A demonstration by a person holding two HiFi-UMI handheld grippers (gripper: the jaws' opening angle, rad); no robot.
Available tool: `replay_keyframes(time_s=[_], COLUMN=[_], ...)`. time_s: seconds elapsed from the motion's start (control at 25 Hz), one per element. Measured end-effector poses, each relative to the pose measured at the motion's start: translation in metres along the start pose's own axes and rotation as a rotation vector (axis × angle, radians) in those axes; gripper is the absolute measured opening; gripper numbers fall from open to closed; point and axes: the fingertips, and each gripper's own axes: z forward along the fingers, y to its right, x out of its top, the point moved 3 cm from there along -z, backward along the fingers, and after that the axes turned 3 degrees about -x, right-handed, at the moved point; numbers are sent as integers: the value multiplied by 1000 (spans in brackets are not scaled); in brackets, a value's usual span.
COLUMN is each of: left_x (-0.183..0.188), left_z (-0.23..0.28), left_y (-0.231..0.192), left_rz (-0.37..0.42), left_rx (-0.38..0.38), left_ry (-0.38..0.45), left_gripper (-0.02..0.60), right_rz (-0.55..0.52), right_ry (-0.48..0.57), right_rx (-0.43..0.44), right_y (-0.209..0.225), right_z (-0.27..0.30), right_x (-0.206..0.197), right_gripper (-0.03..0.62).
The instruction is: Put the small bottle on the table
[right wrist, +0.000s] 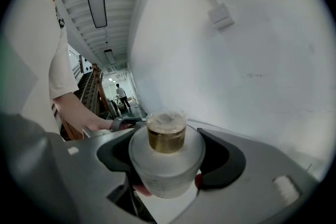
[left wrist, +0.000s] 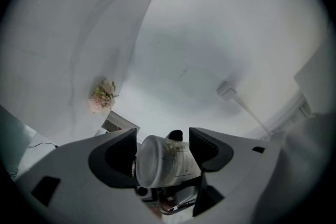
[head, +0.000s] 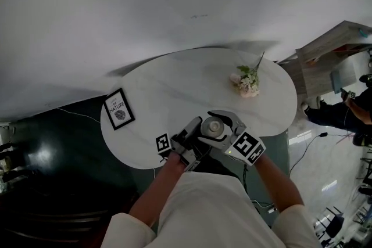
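A small bottle (head: 214,126) of frosted glass with a gold neck is held over the near edge of a white oval worktop (head: 192,75). The right gripper (head: 216,128) has its fingers clamped on the bottle's sides. The left gripper (head: 196,132) also has its fingers pressed against the bottle. A small bunch of pale flowers (head: 247,81) and a framed print (head: 119,108) rest on the worktop, well apart.

The framed card (head: 118,108) on the table (head: 192,84) reads "NATURE".
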Motion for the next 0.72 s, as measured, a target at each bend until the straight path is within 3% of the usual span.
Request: replay_keyframes(time_s=[0.4,0.72], left_x=[54,96], left_z=[9,-7], left_y=[-19,-30], left_rz=[-18,16], left_rx=[55,100], left_ry=[2,30], left_gripper=[296,296], right_rz=[72,154], right_ry=[-29,-33], right_rx=[-84,-139], right_y=[58,96], right_z=[22,41], right_x=[-28,-63], right_gripper=[350,350])
